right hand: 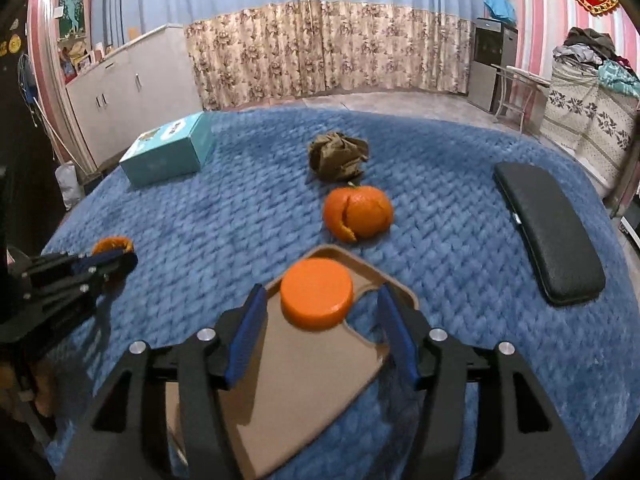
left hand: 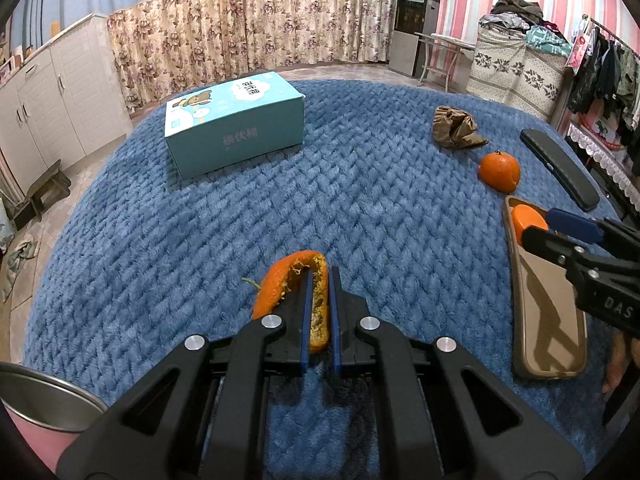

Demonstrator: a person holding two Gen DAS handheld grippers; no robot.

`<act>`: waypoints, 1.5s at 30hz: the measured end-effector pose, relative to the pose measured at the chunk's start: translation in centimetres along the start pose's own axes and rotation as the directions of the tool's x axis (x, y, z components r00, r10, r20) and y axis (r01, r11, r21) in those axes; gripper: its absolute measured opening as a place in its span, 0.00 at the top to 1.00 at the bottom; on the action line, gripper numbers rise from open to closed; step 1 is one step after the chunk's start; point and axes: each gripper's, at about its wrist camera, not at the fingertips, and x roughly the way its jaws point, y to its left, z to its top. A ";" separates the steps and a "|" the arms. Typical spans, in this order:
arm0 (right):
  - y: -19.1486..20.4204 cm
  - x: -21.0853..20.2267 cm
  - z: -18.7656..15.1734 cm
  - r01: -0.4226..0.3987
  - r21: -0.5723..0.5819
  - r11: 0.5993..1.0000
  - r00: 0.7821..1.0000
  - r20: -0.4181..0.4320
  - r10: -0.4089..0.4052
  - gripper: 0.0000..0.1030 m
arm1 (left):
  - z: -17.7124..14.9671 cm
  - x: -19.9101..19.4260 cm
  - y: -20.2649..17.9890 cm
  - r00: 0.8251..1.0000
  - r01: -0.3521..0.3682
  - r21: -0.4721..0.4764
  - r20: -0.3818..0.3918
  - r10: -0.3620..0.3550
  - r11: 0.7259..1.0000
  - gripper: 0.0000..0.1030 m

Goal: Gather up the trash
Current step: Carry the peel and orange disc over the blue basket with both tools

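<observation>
The left tool (left hand: pixel 320 312) is clamped nearly shut on a curled strip of orange peel (left hand: pixel 294 280), holding it just above the blue quilted cover (left hand: pixel 360 200) of the table. The right tool (right hand: pixel 320 332) stands about half open, its blue pads either side of an orange cap (right hand: pixel 317 292) on a tan phone case (right hand: pixel 296 380), not pressing it. A split orange (right hand: pixel 358 213) and a crumpled brown wrapper (right hand: pixel 338 156) lie beyond, apart from both tools. The collecting step looks under way: the peel likely goes next to the metal bowl (left hand: pixel 44 396) at lower left, needing a swing over its rim before release.
</observation>
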 end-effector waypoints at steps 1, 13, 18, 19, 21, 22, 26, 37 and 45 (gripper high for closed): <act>0.0 0.0 0.0 0.000 0.000 1.000 1.000 0.000 0.000 0.59 | 0.0 0.0 0.0 1.000 0.000 0.000 0.000 0.000 1.000 0.94; 1.0 -3.6 -1.0 0.073 -0.057 0.996 0.996 0.048 -0.070 0.62 | -0.1 0.0 -0.5 1.000 -0.031 0.028 -0.004 0.031 0.999 0.94; -0.7 -8.3 -2.2 0.153 -0.036 0.988 0.985 0.088 -0.149 0.62 | -0.1 -0.2 -0.3 1.000 -0.007 0.007 -0.002 0.007 1.000 0.94; -1.4 -9.6 -2.5 0.177 -0.019 0.984 0.980 0.100 -0.174 0.62 | -0.1 -0.3 -0.2 1.000 0.000 0.000 0.000 0.000 1.000 0.94; -3.1 -12.3 -3.2 0.206 0.040 0.978 0.970 0.122 -0.209 0.62 | -0.1 -0.4 0.1 1.000 0.016 -0.012 0.003 -0.016 1.000 0.94; -3.7 -13.2 -3.6 0.211 0.067 0.975 0.968 0.127 -0.219 0.62 | -0.1 -0.4 0.3 1.000 0.020 -0.015 0.004 -0.020 1.000 0.95; -6.6 -16.7 -6.0 0.276 0.159 0.948 0.947 0.123 -0.297 0.62 | 0.0 -1.2 0.1 1.000 0.015 0.004 0.016 -0.015 1.000 0.96; -15.8 -23.8 -10.5 0.424 0.407 0.809 0.851 0.125 -0.509 0.62 | 1.5 -7.0 -6.3 0.989 0.089 0.143 0.104 -0.105 0.986 0.97; -21.6 -28.2 -13.7 0.559 0.502 0.660 0.743 0.051 -0.668 0.62 | 3.2 -10.9 -19.3 0.939 0.247 0.324 0.154 -0.308 0.913 0.97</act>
